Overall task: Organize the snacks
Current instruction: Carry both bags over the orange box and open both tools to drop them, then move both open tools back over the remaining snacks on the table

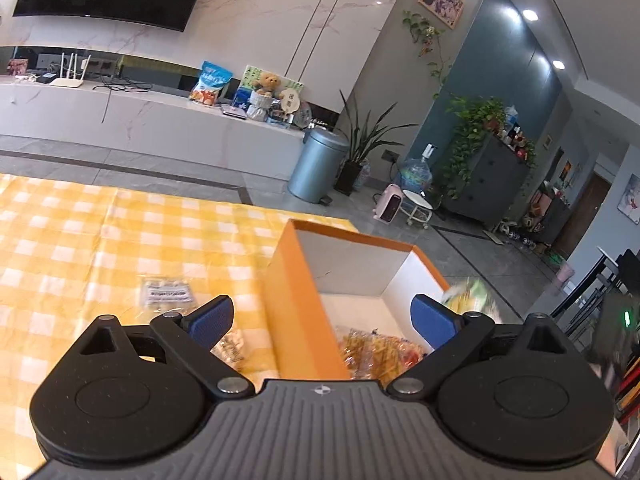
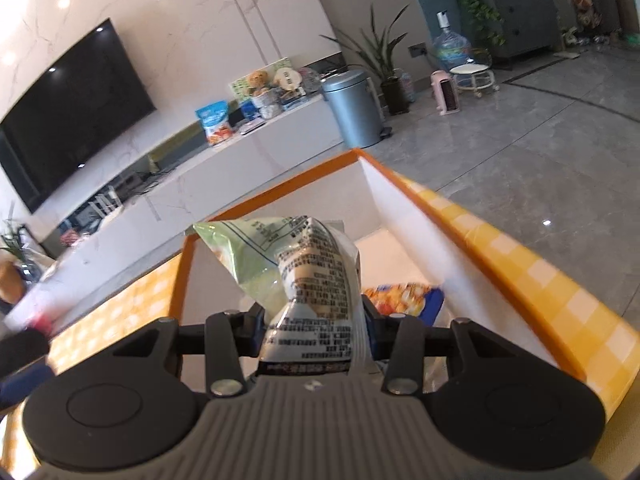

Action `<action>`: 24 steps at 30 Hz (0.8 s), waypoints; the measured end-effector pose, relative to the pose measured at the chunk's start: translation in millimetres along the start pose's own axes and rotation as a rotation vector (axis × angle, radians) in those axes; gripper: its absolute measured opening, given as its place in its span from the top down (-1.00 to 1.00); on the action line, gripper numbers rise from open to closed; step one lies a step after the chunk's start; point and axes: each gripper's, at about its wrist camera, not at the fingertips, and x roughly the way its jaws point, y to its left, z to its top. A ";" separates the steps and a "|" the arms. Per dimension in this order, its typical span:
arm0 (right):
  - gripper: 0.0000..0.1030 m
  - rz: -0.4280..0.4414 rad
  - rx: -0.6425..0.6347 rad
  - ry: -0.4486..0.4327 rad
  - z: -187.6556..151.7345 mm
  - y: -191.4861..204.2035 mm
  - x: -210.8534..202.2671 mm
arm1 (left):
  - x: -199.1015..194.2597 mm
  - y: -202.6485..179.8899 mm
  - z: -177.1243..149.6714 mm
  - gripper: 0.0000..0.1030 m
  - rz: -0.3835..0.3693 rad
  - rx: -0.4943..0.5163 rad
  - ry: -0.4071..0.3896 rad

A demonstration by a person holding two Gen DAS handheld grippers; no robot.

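An orange box (image 1: 294, 304) with white inner walls stands on the yellow checked tablecloth (image 1: 80, 240). My left gripper (image 1: 322, 318) is open and empty, straddling the box's left wall. A snack packet (image 1: 372, 350) lies inside the box. A clear packet (image 1: 168, 292) and a second one (image 1: 230, 348) lie on the cloth left of the box. My right gripper (image 2: 316, 320) is shut on a green and white snack bag (image 2: 304, 268) and holds it over the open box (image 2: 400, 184). An orange and blue packet (image 2: 404, 296) lies in the box. The bag shows blurred in the left wrist view (image 1: 474, 294).
Beyond the table edge is a grey tiled floor with a metal bin (image 1: 318, 164), plants, a water jug (image 1: 416, 174) and a small white stool (image 1: 418, 210). A long white TV console (image 1: 140, 116) runs along the far wall.
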 end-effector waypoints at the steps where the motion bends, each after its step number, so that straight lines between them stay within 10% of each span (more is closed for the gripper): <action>1: 0.16 -0.011 0.008 -0.006 4.0 0.5 4.4 | -0.4 0.5 -1.0 -1.00 0.006 0.005 0.000; 15: 0.14 -0.220 -0.095 0.133 48.5 7.0 89.1 | -3.6 0.3 -3.2 -1.00 0.157 0.111 -0.034; 18: -0.09 -0.234 -0.120 0.099 46.9 11.8 84.0 | -2.3 0.1 -3.2 -1.00 0.180 0.124 -0.027; 20: -0.70 -0.264 -0.142 0.047 45.6 15.2 77.1 | -3.4 2.6 -4.0 -1.00 0.188 0.107 -0.020; 24: -0.86 -0.233 -0.223 -0.093 38.2 30.0 47.9 | -10.1 11.4 -4.5 -1.00 0.218 0.073 -0.012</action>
